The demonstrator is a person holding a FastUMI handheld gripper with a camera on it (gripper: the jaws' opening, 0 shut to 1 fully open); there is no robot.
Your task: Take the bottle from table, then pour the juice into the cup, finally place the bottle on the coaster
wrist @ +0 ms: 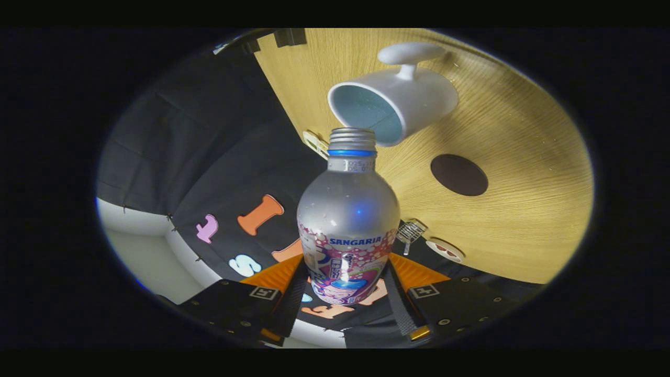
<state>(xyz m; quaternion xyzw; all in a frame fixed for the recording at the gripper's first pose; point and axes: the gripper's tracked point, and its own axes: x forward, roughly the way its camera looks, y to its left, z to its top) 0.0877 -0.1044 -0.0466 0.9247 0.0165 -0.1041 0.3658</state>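
A silver bottle point(348, 220) with a pink and purple label sits between my two fingers, and my gripper point(346, 293) is shut on its lower body. The whole view is rolled sideways, so the bottle is tipped over with its uncapped, threaded mouth point(352, 137) right at the rim of the white cup point(403, 99). The cup has a light blue inside and a handle on its far side, and it stands on the wooden table point(513, 220). A dark round coaster point(459, 175) lies on the table beside the cup, beyond the bottle's shoulder.
The table's edge runs close behind the bottle. Small white clips point(315, 142) and a round fitting point(444, 250) sit along that edge. A pale floor point(152, 256) shows past the booth's cloth wall.
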